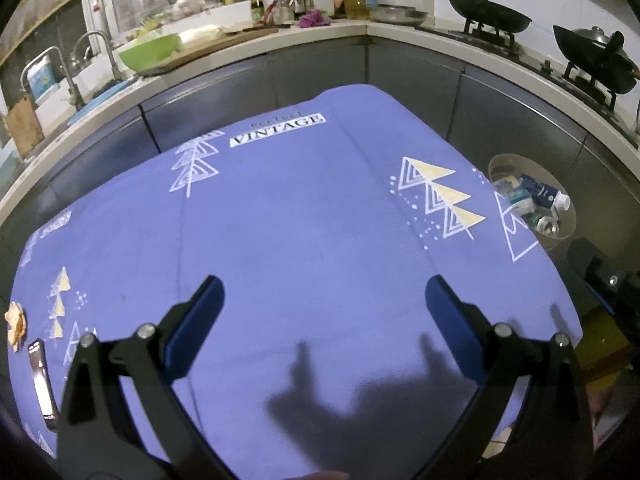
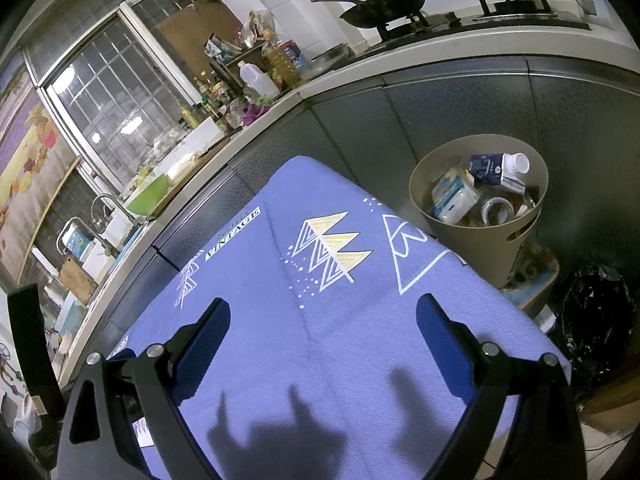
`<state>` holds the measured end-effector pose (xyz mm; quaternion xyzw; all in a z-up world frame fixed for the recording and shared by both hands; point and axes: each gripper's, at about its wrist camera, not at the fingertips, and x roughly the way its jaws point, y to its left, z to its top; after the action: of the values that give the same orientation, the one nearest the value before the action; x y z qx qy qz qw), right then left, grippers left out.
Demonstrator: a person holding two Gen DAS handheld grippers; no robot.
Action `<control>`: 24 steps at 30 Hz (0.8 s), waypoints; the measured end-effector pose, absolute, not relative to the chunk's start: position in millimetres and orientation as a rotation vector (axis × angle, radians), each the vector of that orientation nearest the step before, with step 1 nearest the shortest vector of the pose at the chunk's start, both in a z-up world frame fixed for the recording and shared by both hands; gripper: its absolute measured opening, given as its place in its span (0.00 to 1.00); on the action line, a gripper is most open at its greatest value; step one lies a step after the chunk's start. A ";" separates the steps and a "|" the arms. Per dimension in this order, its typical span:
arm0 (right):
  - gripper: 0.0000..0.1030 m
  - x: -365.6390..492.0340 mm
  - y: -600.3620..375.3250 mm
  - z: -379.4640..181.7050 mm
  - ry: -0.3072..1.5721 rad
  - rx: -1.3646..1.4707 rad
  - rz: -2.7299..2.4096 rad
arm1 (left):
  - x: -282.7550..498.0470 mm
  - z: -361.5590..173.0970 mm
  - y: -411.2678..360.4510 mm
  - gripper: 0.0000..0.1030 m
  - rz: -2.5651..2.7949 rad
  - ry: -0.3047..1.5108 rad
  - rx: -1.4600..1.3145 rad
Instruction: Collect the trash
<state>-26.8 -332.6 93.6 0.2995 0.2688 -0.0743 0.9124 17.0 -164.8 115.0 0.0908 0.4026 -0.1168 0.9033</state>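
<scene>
A beige trash bin (image 2: 472, 240) stands past the table's far right corner, holding a milk carton (image 2: 498, 168), a tissue pack (image 2: 454, 196) and a tape roll; it also shows in the left wrist view (image 1: 566, 228). A crumpled orange scrap (image 1: 16, 322) lies at the far left edge of the blue cloth-covered table (image 1: 300, 220). My left gripper (image 1: 322, 300) is open and empty over the cloth. My right gripper (image 2: 322, 320) is open and empty over the cloth (image 2: 340, 320), short of the bin.
A dark phone-like object (image 1: 42, 384) lies near the scrap. A kitchen counter with a green bowl (image 1: 150, 50), bottles and woks (image 1: 488, 16) runs behind the table. A black trash bag (image 2: 596, 316) sits on the floor right of the bin.
</scene>
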 end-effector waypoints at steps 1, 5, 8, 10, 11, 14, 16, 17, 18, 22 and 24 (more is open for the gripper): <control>0.87 -26.5 -332.3 93.7 0.554 0.617 -0.153 | 17.3 114.7 -164.3 0.94 -0.239 0.833 0.188; 0.87 -26.6 -332.4 93.1 0.555 0.618 -0.153 | 18.0 112.8 -163.3 0.94 -0.239 0.842 0.187; 0.87 -25.8 -332.4 91.8 0.557 0.619 -0.153 | 18.8 111.9 -164.1 0.94 -0.238 0.847 0.190; 0.87 -25.3 -332.2 89.9 0.559 0.622 -0.154 | 18.6 110.5 -164.6 0.94 -0.239 0.852 0.191; 0.87 -25.0 -332.8 88.7 0.560 0.623 -0.154 | 18.9 110.2 -165.0 0.94 -0.240 0.853 0.192; 0.87 -25.5 -333.9 86.3 0.561 0.627 -0.155 | 18.3 109.0 -165.7 0.94 -0.239 0.856 0.197; 0.87 -26.3 -334.5 85.2 0.562 0.629 -0.155 | 18.3 108.5 -166.2 0.94 -0.240 0.858 0.200; 0.87 -26.3 -335.2 85.0 0.562 0.629 -0.154 | 18.2 108.1 -166.4 0.94 -0.241 0.859 0.201; 0.87 -26.5 -335.0 84.8 0.562 0.630 -0.154 | 18.1 107.9 -166.6 0.94 -0.240 0.860 0.201; 0.87 -26.4 -335.2 85.1 0.562 0.629 -0.154 | 17.6 106.4 -167.4 0.94 -0.240 0.865 0.206; 0.87 -26.7 -335.8 83.4 0.564 0.632 -0.154 | 17.9 106.2 -168.0 0.94 -0.241 0.866 0.208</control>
<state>-26.7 -335.8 83.4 0.3065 0.2732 -0.0745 0.9087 17.9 -168.0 106.2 0.1003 0.4176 -0.1164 0.8955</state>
